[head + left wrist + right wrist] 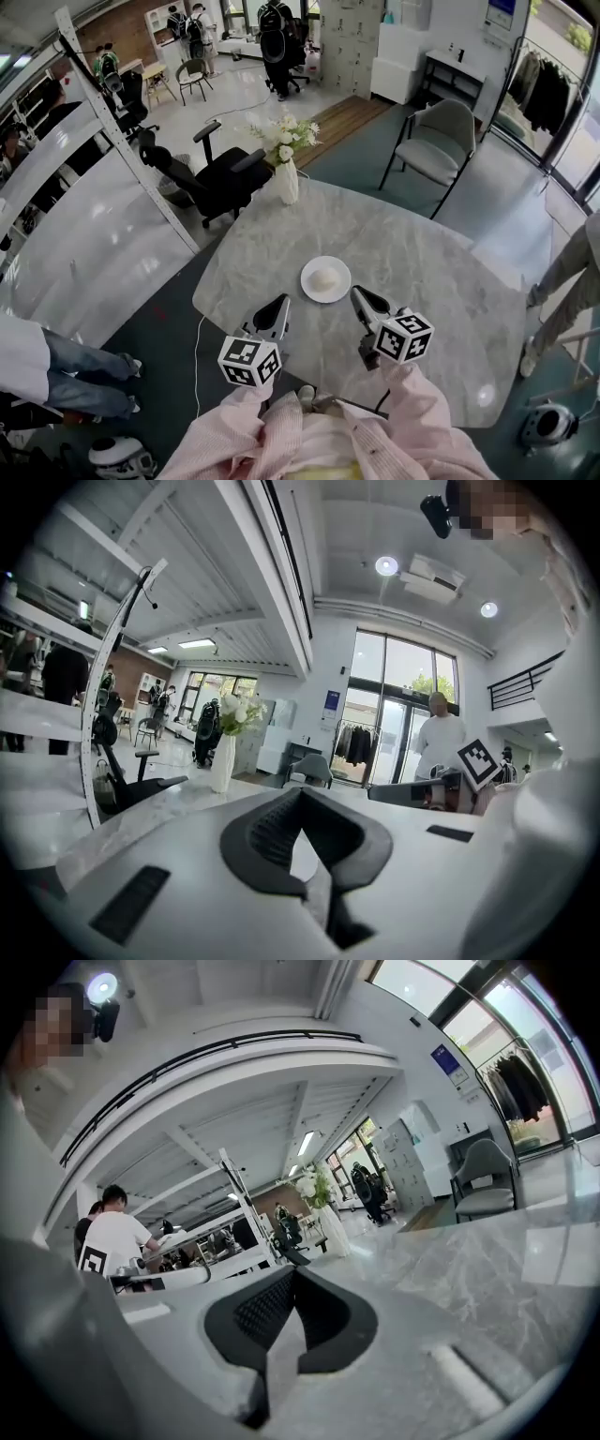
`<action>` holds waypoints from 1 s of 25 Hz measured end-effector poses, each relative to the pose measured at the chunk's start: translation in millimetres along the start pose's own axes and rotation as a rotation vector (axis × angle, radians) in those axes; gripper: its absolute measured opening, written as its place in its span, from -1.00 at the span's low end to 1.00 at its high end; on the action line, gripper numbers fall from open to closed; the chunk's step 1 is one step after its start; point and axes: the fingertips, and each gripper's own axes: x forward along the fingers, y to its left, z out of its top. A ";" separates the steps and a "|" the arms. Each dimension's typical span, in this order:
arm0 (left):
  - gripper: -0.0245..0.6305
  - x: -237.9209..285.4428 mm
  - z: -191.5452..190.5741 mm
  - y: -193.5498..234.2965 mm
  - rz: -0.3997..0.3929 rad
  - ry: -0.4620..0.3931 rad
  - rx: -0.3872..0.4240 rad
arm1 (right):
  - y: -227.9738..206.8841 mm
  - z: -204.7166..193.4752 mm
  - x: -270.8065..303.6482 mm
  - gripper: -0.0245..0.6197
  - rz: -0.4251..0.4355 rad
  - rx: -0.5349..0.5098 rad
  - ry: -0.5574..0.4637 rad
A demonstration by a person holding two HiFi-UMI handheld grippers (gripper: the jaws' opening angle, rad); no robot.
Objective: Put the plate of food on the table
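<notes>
The left tongs (280,303) and the right tongs (357,294) are both closed on nothing. Each gripper view shows the tips pinched together with only the marble worktop (422,253) beyond them. In the head view they sit on either side of the small white plate (308,282), near it but apart from it. The plate rests flat on the worktop towards the person's side, with a pale rounded lump of food (323,278) at its middle, so the placing looks done. It is probably glazed ceramic: stiff, smooth, fairly light, and likely to chip if knocked on the stone. The rim is shallow and slick, so the best hold would be a pinch on the rim at two opposite sides, one pair of tongs on each. Hard pads could slide on the glaze, so the grip should be firm and the plate kept level. The food seems to lie loose and could roll off if the plate tilts. A vase of flowers (286,178) stands well apart at the far edge.
</notes>
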 end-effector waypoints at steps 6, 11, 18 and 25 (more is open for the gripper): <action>-0.95 -16.2 28.8 1.2 0.023 -0.087 0.029 | 14.4 22.7 -13.0 -0.91 0.026 -0.060 -0.069; -0.95 -31.7 47.8 4.7 0.062 -0.137 0.047 | 25.0 41.1 -23.6 -0.91 0.036 -0.093 -0.125; -0.95 -45.0 58.3 6.9 0.101 -0.178 0.079 | 29.9 53.4 -33.9 -0.91 0.033 -0.121 -0.179; -0.95 -52.1 55.4 13.3 0.127 -0.179 0.079 | 31.4 56.3 -37.0 -0.91 0.008 -0.161 -0.198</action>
